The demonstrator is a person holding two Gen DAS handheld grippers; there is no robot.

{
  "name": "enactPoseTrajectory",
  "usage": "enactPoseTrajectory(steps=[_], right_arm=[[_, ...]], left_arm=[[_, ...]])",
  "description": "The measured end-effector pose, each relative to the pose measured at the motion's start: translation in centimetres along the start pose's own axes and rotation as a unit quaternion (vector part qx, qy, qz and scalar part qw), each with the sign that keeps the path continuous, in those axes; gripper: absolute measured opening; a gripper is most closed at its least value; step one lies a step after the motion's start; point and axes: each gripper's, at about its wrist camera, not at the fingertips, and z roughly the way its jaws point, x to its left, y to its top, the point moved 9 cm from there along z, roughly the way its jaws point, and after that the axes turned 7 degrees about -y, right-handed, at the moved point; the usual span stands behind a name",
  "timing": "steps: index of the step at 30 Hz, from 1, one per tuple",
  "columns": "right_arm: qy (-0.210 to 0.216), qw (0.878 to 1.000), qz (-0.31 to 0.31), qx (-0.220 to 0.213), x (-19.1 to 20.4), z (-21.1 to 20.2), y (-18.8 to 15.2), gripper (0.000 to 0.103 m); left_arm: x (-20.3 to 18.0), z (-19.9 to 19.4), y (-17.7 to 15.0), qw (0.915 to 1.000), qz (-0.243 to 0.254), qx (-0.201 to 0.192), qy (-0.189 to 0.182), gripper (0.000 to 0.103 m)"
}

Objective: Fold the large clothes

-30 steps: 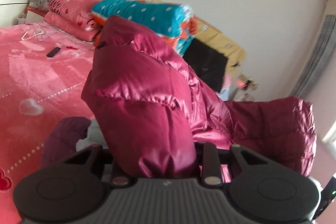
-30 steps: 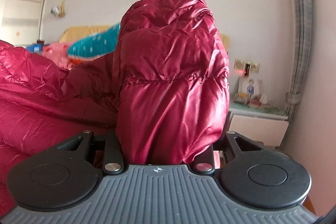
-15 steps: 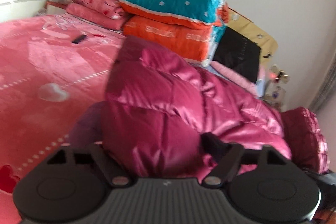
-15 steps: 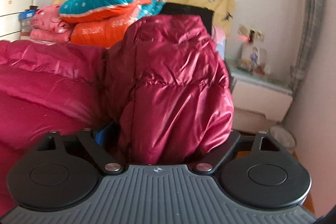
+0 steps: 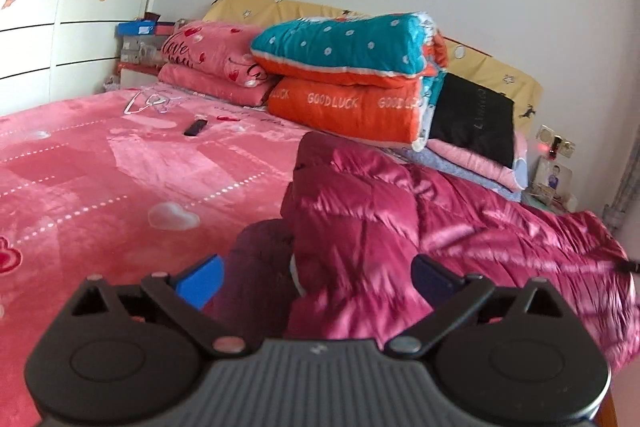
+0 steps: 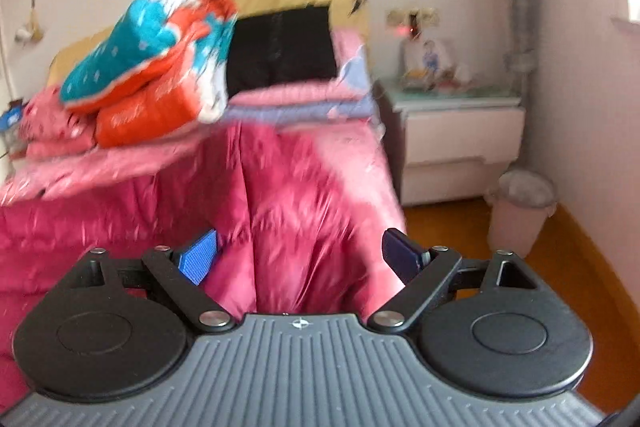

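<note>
A shiny magenta down jacket (image 5: 440, 227) lies spread on the pink bed blanket (image 5: 120, 167), its dark purple lining showing at the near left corner. My left gripper (image 5: 316, 279) hovers at the jacket's near edge. Its jaws are opening, the blue pads (image 5: 200, 281) stand wide apart, and the fabric between them is not pressed. In the blurred right wrist view the jacket (image 6: 300, 187) hangs over the bed's right side. My right gripper (image 6: 300, 259) is open, with its pads either side of the fabric and not gripping it.
Folded teal and orange quilts (image 5: 352, 75), pink pillows (image 5: 208, 63) and a black cushion (image 5: 472, 119) are stacked at the headboard. A remote (image 5: 195, 127) and a hanger (image 5: 148, 101) lie on the bed. A nightstand (image 6: 460, 147) and a waste bin (image 6: 520, 211) stand to the right.
Both grippers went from shut on raised folds of the jacket to open. The jacket dropped flat onto the bed, and both grippers drew back from it.
</note>
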Motion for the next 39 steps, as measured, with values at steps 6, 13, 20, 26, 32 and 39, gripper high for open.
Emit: enactPoseTrajectory(steps=[6,13,20,26,32,39], right_arm=[[-0.037,0.998,0.023,-0.04,-4.3,-2.0,-0.4,0.103],[-0.024,0.999,0.019,-0.044,-6.7,-7.4,-6.6,0.103],[0.005,0.999,-0.03,-0.027,-7.1,-16.8,-14.1,0.103],[0.027,0.998,-0.053,0.009,-7.6,-26.3,-18.0,0.103],[0.029,0.999,-0.038,0.019,-9.5,-35.5,-19.6,0.103],[0.036,0.999,-0.021,-0.019,-11.3,-43.8,-18.7,0.103]], left_arm=[[-1.6,-3.1,-4.8,0.9995,0.007,0.003,-0.03,0.102],[-4.6,-6.2,-11.5,0.9976,0.022,0.019,-0.062,0.102],[-8.3,-11.7,-15.3,0.9957,-0.002,0.007,-0.092,0.102],[-11.6,-19.1,-17.2,0.9955,0.032,0.014,-0.088,0.102],[-14.4,-27.5,-18.6,0.9957,0.032,0.005,-0.086,0.102],[-15.7,-33.1,-18.8,0.9979,0.029,-0.006,-0.058,0.102]])
